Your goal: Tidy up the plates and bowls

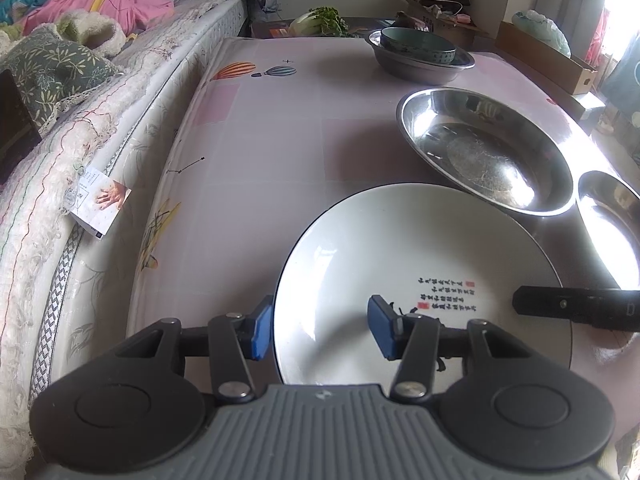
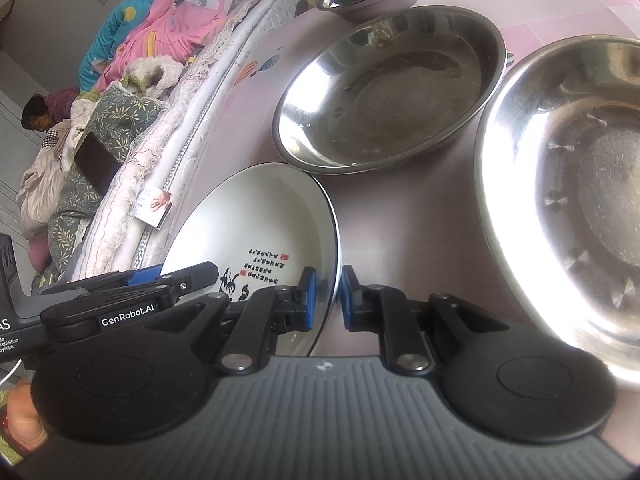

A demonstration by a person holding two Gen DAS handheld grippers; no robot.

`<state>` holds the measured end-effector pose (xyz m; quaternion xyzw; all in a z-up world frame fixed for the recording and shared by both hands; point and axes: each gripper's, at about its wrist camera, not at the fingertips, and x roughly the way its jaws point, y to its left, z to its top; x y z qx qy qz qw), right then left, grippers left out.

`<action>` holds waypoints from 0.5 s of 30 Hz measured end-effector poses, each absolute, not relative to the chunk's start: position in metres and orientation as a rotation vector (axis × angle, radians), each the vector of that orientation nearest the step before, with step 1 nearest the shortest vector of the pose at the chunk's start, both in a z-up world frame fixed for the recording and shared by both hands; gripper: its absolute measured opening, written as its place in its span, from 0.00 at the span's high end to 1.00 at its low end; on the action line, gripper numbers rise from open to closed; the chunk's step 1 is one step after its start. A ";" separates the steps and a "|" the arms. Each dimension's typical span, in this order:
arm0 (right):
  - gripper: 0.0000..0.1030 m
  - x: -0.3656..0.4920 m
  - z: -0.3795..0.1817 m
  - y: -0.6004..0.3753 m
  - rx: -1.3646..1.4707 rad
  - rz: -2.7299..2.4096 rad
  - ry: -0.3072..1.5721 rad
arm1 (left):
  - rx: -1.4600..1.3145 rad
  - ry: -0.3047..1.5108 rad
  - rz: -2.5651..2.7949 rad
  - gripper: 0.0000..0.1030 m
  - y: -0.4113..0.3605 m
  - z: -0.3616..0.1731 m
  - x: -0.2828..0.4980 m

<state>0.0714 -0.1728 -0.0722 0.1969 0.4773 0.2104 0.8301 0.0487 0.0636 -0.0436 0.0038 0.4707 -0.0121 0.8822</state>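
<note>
Plate [image 2: 260,216]: round glazed white | right tool [image 2: 327,292] clamps its rim | left tool [image 1: 320,330] parted astride rim

A glossy white glazed ceramic plate [image 1: 400,248] is seen beside mirror-bright steel bowls [image 2: 384,92]. The table [image 1: 260,140] is covered with smooth, faintly shiny printed cloth.

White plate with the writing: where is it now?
The white plate sits at the table's near edge, just in front of the nearer steel basin, its right rim clamped by the right gripper.
</note>
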 end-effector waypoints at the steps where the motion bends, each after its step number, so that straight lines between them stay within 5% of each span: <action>1: 0.86 0.072 -0.072 -0.172 0.407 0.444 1.008 | 0.003 0.985 -0.027 0.52 0.064 -0.043 0.047; 15: 0.87 0.074 -0.074 -0.170 0.384 0.423 0.958 | -0.032 0.984 -0.045 0.48 0.065 -0.046 0.043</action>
